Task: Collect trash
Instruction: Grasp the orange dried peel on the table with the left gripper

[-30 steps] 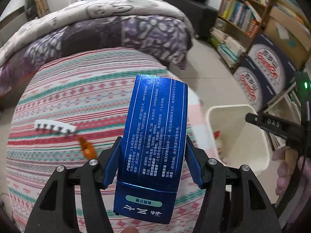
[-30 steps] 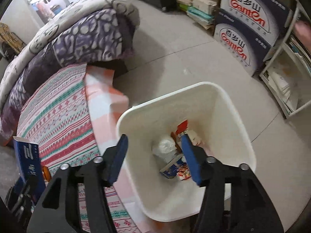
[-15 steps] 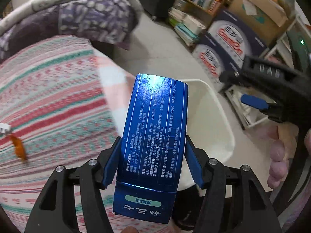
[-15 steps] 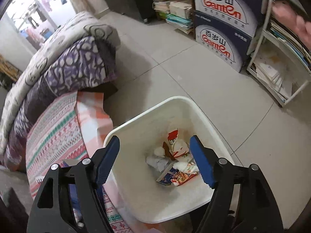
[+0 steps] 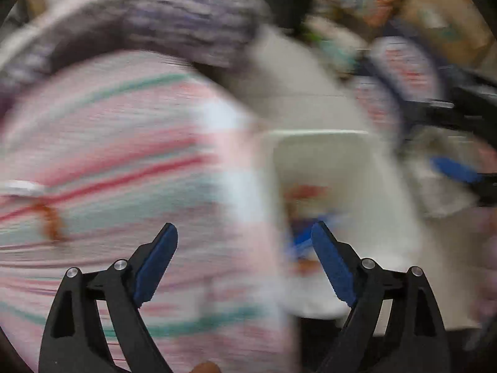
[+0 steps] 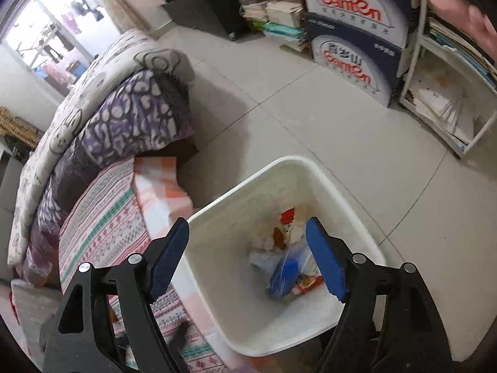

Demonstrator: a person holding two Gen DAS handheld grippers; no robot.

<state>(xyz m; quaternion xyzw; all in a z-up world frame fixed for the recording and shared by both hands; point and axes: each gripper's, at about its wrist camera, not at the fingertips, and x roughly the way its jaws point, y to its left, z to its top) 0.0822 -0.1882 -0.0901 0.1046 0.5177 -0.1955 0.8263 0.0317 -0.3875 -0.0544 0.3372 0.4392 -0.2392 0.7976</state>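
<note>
right wrist view: blue carton (image 6: 284,275) lies in white plastic bin (image 6: 329,183); left gripper (image 5: 243,262) and right gripper (image 6: 247,256) both opening, empty, above it.

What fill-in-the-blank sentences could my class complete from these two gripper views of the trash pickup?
1. The white bin stands on the tiled ____.
2. A blue box lies ____ the bin.
3. Nothing sits between the pads of the left gripper, whose jaws are ____.
4. The two Ganten cartons are stacked beside a white ____.

Missing words: floor; inside; opening; shelf
</note>
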